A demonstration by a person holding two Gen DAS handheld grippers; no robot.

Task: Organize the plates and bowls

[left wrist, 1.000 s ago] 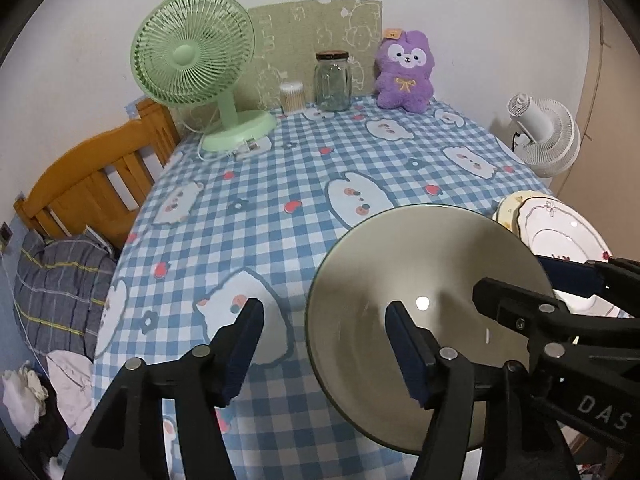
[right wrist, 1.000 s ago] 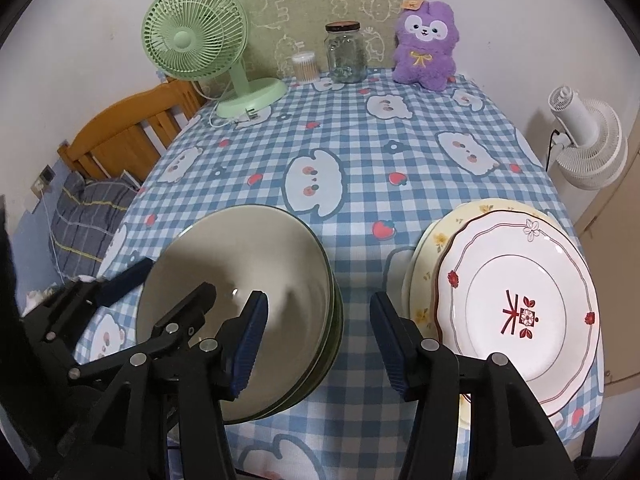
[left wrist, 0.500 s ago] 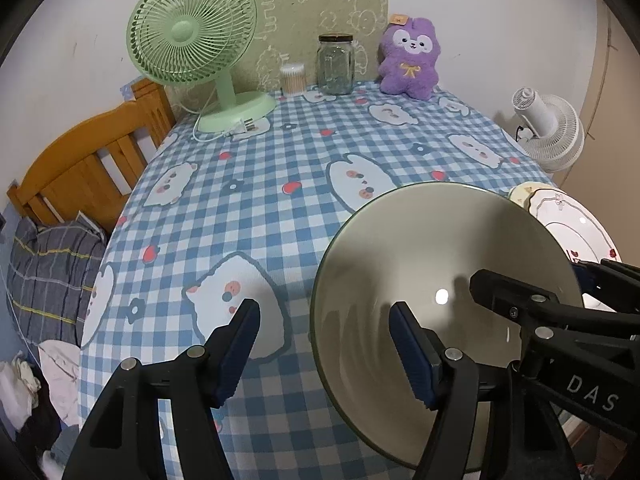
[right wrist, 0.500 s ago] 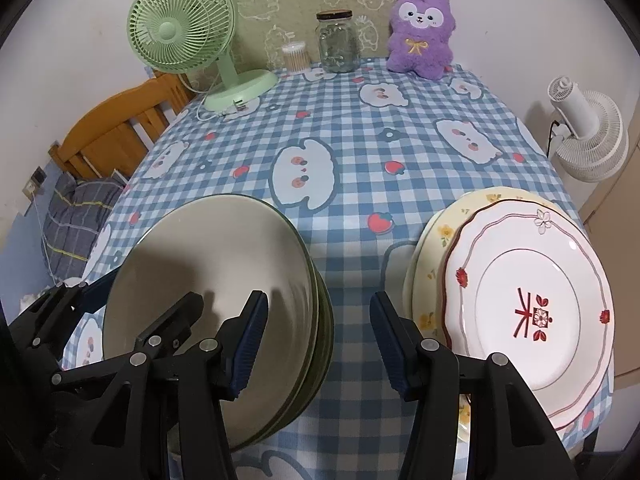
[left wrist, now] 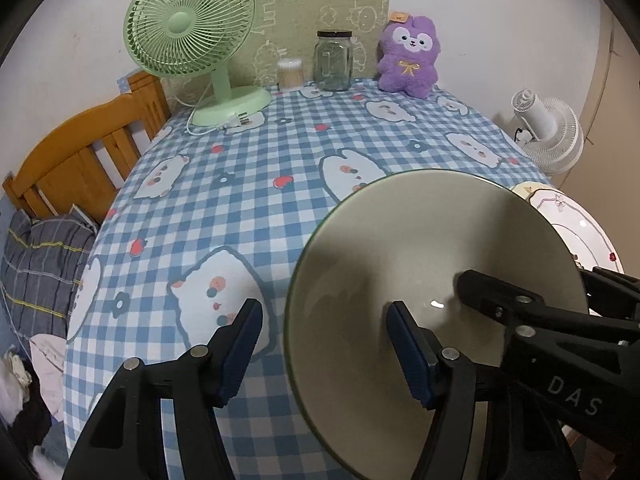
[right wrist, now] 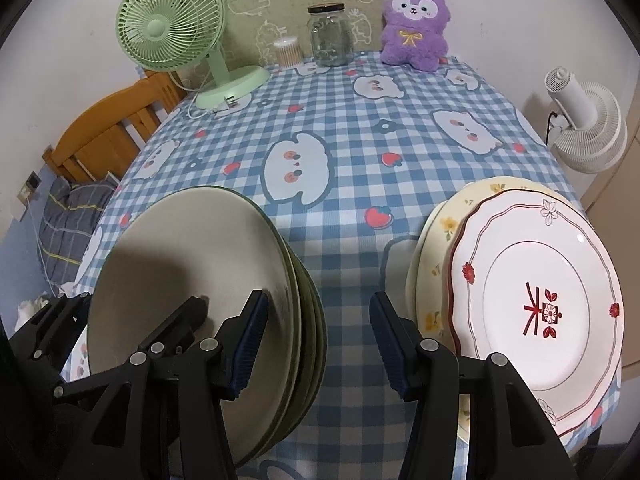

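A stack of pale green bowls (left wrist: 420,264) (right wrist: 192,264) sits near the table's front edge. My left gripper (left wrist: 324,344) is open, straddling the stack's left rim, one finger inside the top bowl and one outside. My right gripper (right wrist: 316,340) is open and empty above the cloth between the bowls and a stack of plates (right wrist: 536,296). The top plate is white with red flowers and lies on a yellow floral plate (right wrist: 440,224). The plates also show in the left wrist view (left wrist: 576,232).
Blue checked tablecloth (right wrist: 360,128) covers the table. At the back stand a green fan (right wrist: 172,28), a cotton-swab jar (right wrist: 288,52), a glass jar (right wrist: 330,36) and a purple plush (right wrist: 414,24). A white fan (right wrist: 588,120) stands off the right; a wooden bed frame (left wrist: 80,160) off the left.
Both grippers have drawn back and risen a little, so the table looks farther. The jaws stay open. Bowls and plates have not moved.
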